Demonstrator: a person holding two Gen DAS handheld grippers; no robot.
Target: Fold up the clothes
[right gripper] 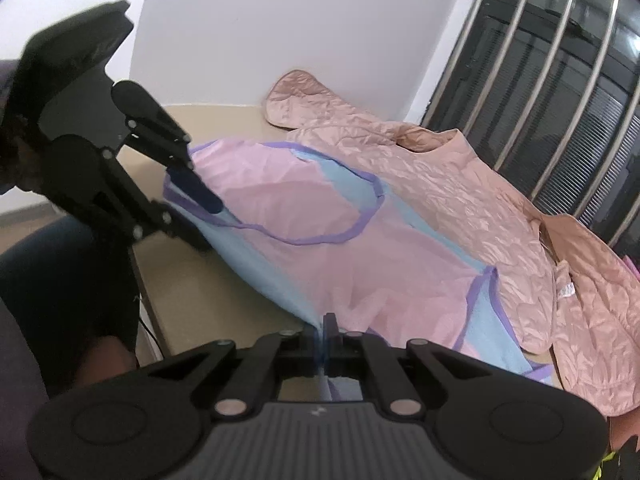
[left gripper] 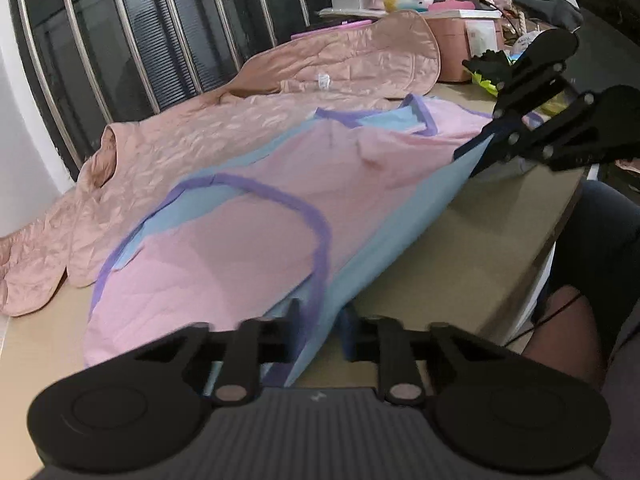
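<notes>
A pink garment point(left gripper: 248, 240) with light blue lining and purple trim lies spread on the beige table point(left gripper: 460, 256). Its near blue edge is lifted off the table and stretched between both grippers. At the bottom of the left wrist view, my left gripper point(left gripper: 322, 324) is shut on the trimmed hem. My right gripper point(left gripper: 486, 152) pinches the same edge at the far right. In the right wrist view, my right gripper point(right gripper: 322, 332) is shut on the blue edge of the garment point(right gripper: 320, 208). Across from it, the left gripper point(right gripper: 208, 216) clamps the far corner.
A quilted rose-pink jacket point(left gripper: 180, 144) lies behind the garment, against the window bars point(left gripper: 120, 40). Boxes, a plush toy point(left gripper: 408, 0) and bags crowd the table's far right corner. A person's leg point(left gripper: 600, 240) is beside the table's front edge. A white wall point(right gripper: 280, 20) closes the other end.
</notes>
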